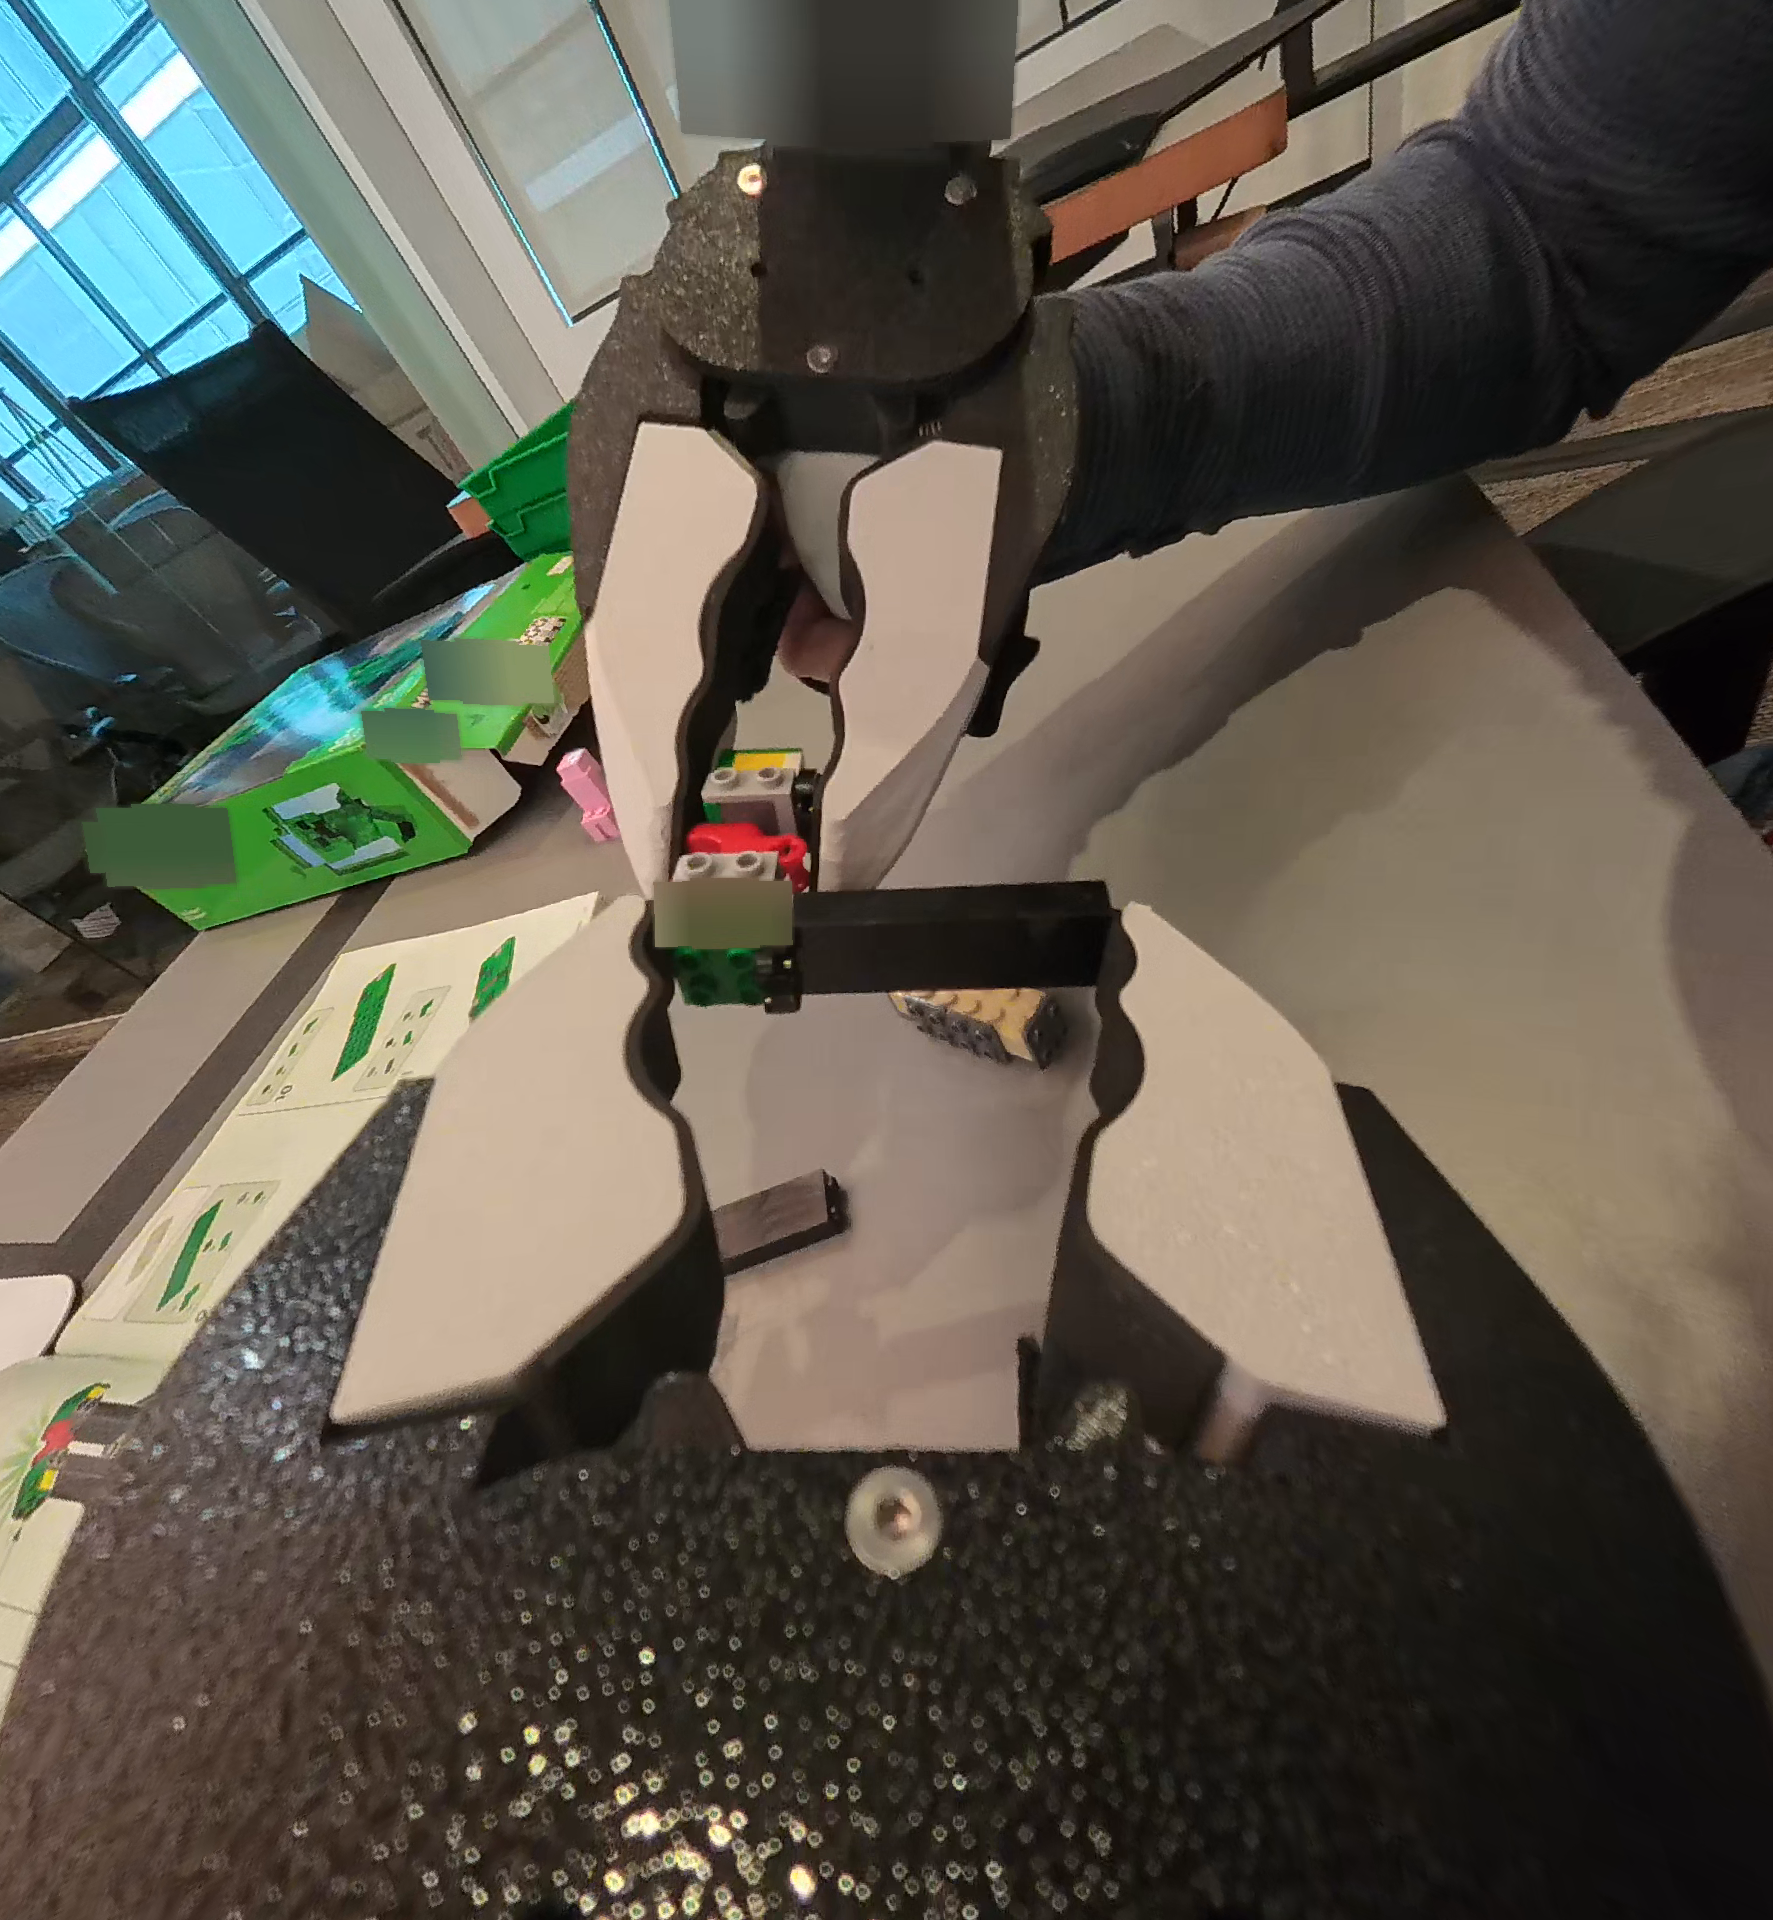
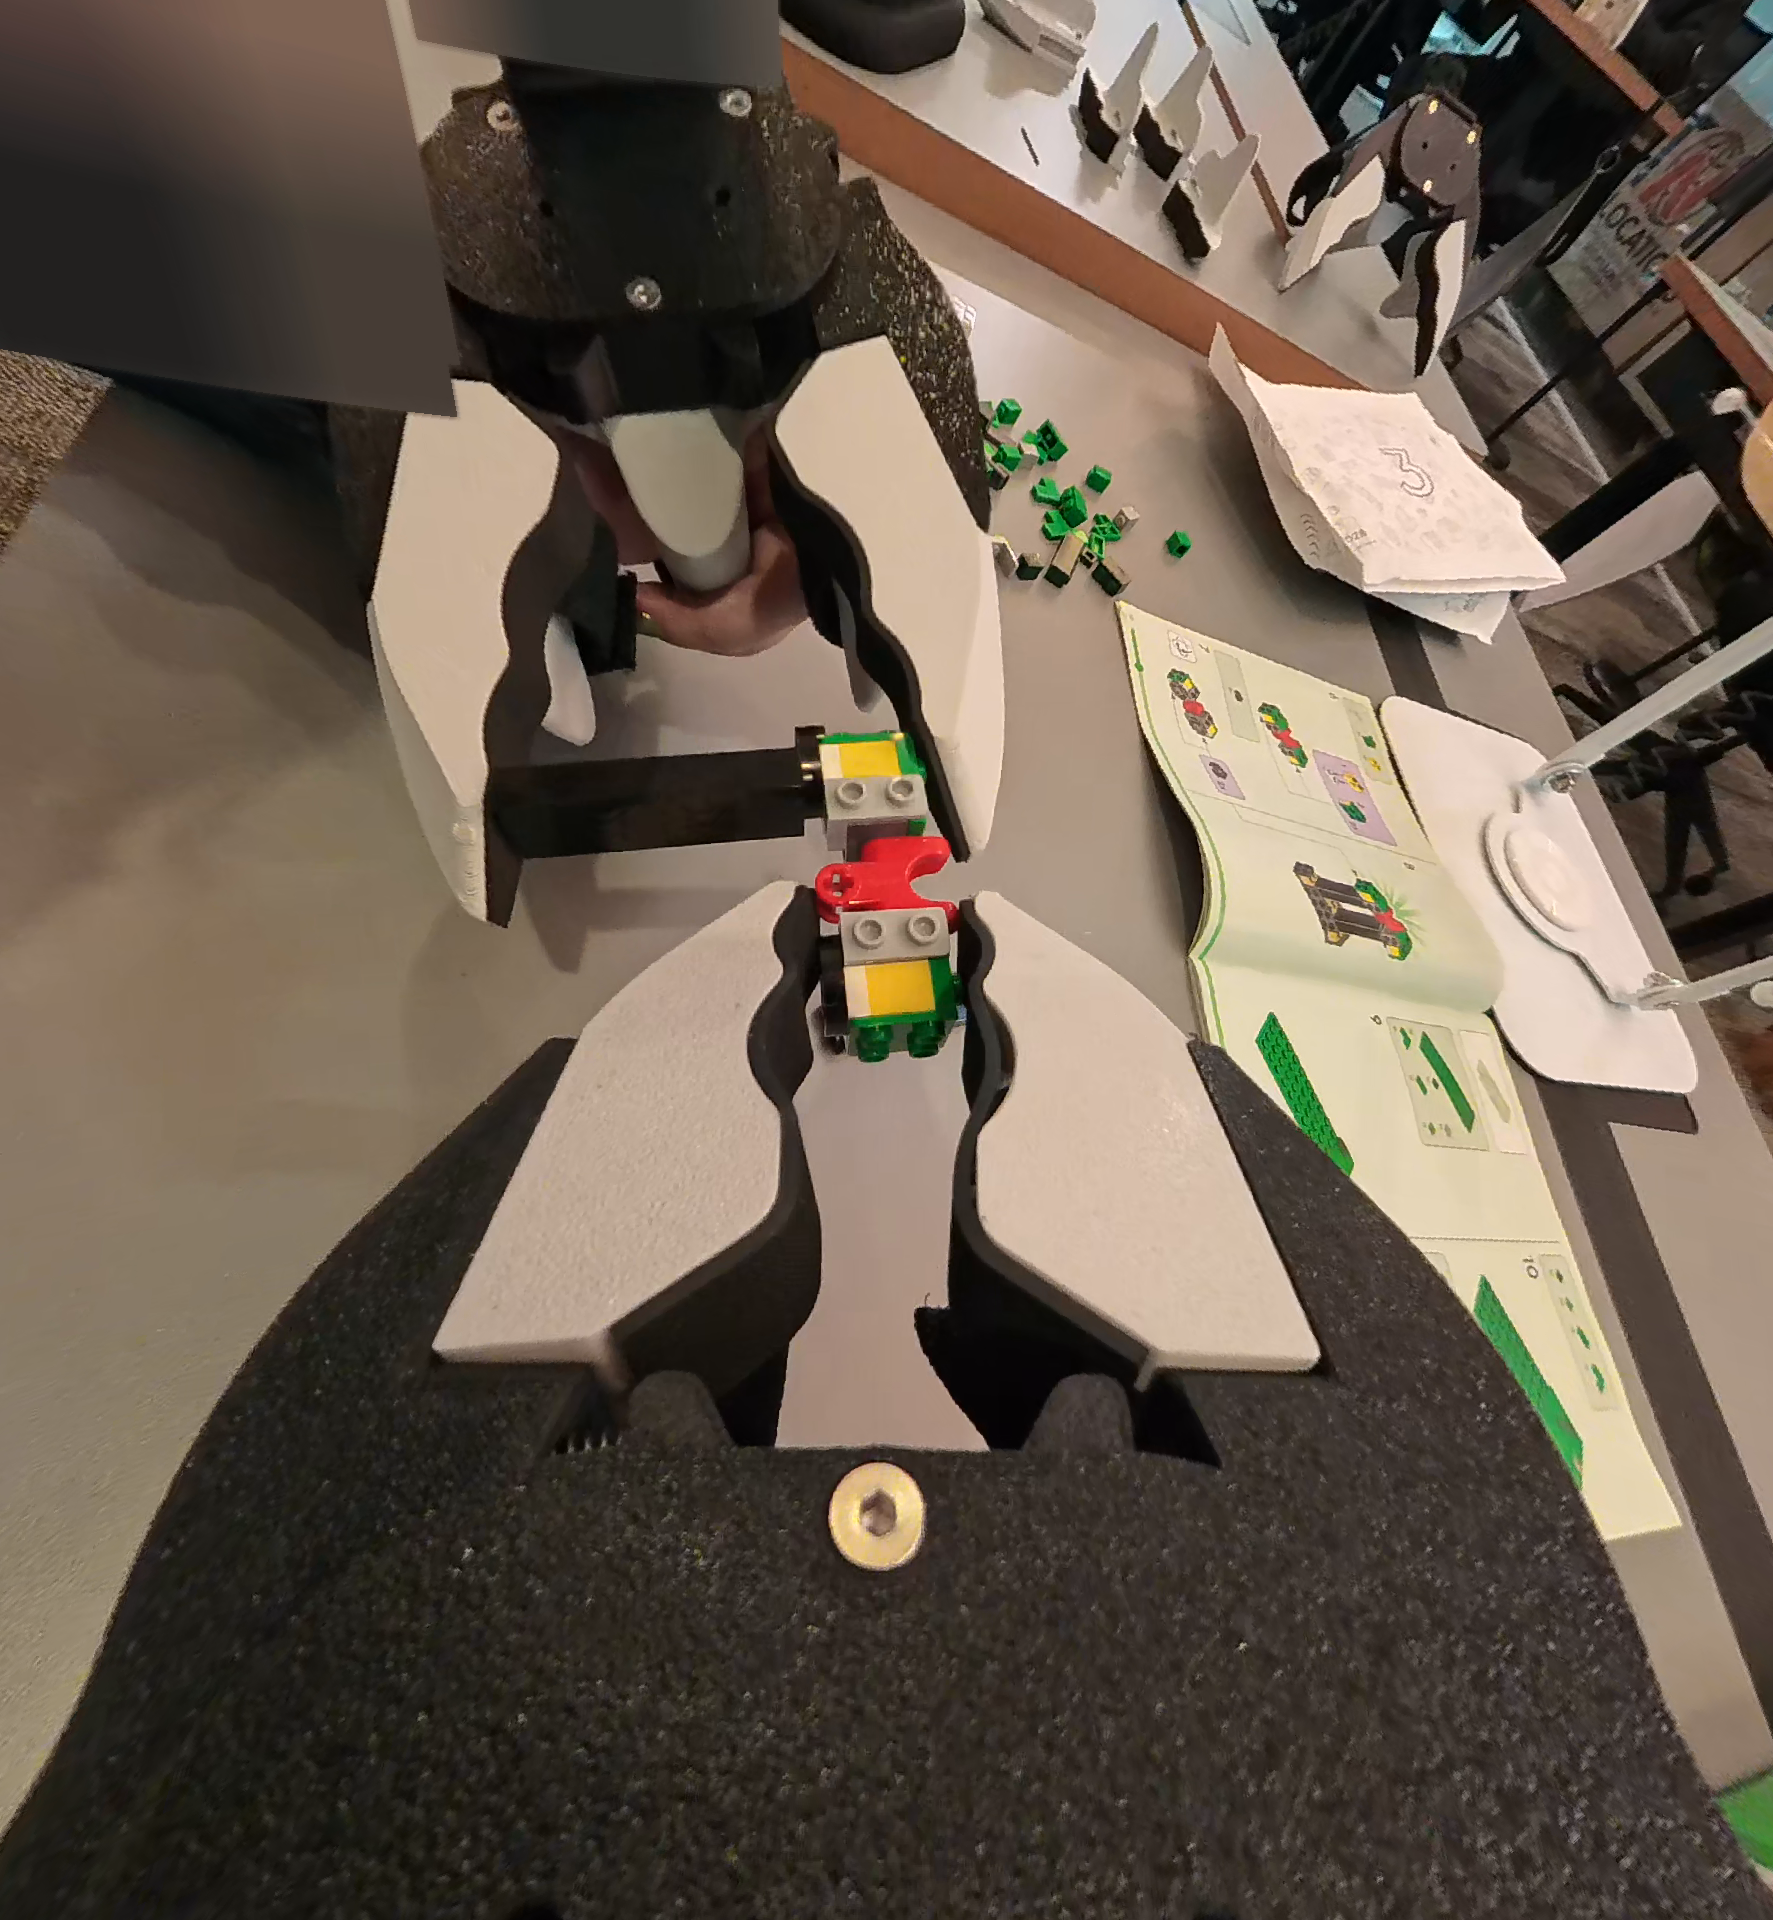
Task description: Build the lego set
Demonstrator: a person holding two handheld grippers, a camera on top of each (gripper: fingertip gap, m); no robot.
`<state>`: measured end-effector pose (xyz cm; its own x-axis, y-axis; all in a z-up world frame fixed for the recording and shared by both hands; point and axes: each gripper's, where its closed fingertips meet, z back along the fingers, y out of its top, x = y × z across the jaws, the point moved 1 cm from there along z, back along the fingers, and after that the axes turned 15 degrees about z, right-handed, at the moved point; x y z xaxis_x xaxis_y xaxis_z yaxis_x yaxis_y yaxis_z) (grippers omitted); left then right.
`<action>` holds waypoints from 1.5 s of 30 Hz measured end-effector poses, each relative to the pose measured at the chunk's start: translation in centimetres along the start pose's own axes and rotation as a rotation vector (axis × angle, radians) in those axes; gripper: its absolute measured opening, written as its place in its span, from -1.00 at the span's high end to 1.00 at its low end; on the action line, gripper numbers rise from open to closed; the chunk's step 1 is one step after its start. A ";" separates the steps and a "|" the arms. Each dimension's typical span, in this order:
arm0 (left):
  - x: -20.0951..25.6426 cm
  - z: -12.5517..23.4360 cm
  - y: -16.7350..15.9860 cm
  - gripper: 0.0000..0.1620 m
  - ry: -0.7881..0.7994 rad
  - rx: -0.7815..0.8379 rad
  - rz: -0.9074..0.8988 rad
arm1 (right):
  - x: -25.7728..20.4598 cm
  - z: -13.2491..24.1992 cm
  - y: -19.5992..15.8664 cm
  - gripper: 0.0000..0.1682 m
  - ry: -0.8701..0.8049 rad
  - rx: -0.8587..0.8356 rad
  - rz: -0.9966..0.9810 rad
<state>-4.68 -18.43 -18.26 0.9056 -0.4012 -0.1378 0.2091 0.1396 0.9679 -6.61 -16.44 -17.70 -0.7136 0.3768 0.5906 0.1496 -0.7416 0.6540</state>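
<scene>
loose green bricks [image 2: 1064,509], right view only

Two grippers: speckled black bodies with silver screws, white wavy-edged fingers [image 2: 653,1122] lined in black; a ribbed navy sleeve [image 1: 1433,343].

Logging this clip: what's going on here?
A person works two handheld grippers over a grey table. The left gripper clamps a long black piece with a green-yellow block on its end. The right gripper pinches a matching block. A red connector sits between them. Loose green bricks and a manual lie nearby.
</scene>
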 end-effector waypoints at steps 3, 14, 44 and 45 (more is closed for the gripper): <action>0.0 0.1 -0.1 0.03 -0.007 0.003 0.007 | 0.0 -0.2 0.0 0.70 -0.011 0.011 0.009; -6.5 4.5 -1.5 0.02 0.263 0.051 0.067 | 1.5 0.0 -4.1 0.39 -0.039 -0.047 -0.278; -11.2 6.0 -2.4 0.02 0.224 0.184 0.152 | -2.3 -5.6 -5.7 0.91 0.303 -0.366 -0.289; -11.1 6.0 -2.4 0.02 0.213 0.184 0.153 | -1.5 -5.2 -6.0 0.87 0.284 -0.360 -0.262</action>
<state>-17.48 -19.77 -17.75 0.9823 -0.1872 -0.0103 0.0123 0.0095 0.9999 -9.96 -15.45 -24.91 -0.8603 0.4471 0.2449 -0.2679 -0.8052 0.5290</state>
